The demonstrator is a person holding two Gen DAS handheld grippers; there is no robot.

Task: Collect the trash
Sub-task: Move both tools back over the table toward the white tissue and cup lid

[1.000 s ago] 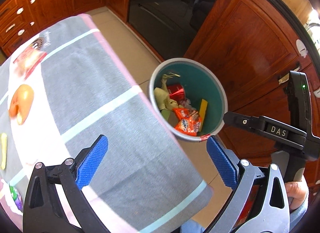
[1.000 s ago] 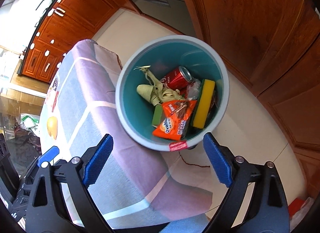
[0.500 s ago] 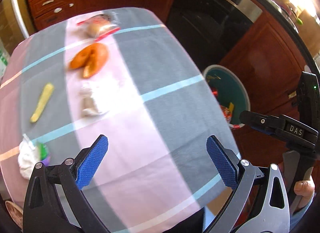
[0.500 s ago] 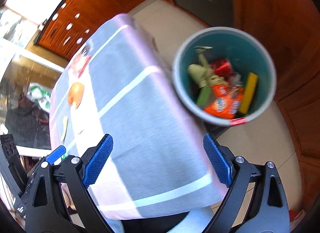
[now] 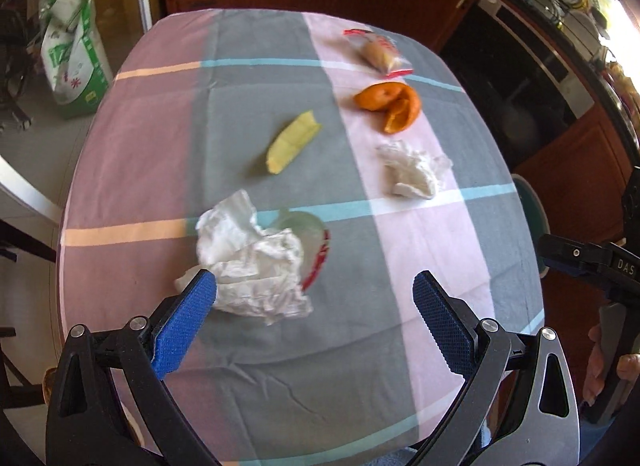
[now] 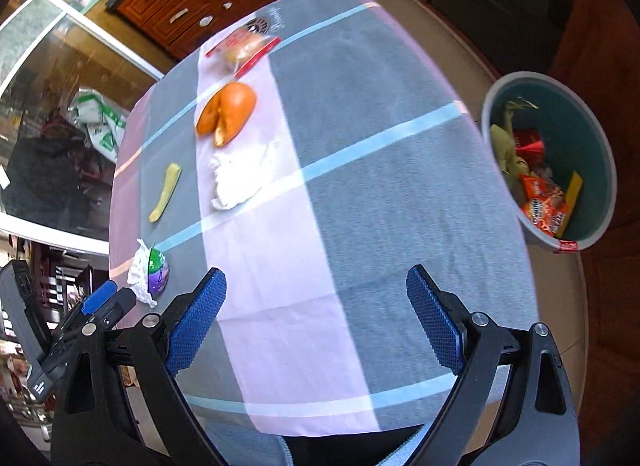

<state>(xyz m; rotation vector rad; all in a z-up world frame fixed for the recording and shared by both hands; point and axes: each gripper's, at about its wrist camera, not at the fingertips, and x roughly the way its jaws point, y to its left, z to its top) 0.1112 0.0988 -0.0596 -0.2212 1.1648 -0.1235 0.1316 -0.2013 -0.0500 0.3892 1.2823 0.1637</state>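
Checked cloth in grey, pink and pale blue covered the counter, which carried all the remaining rubbish. Off its right edge stood the teal bin, already holding wrappers, a red can and a yellow strip. Both tongs hung wide open with nothing between their blue pads: the left tongs over the near side, the right tongs above bare cloth. Just ahead of the left tongs, nearly touching its left pad, lay a big crumpled tissue against a small plastic cup. Farther off lay a second tissue, an orange peel, a bagged bun and a yellow peel strip.
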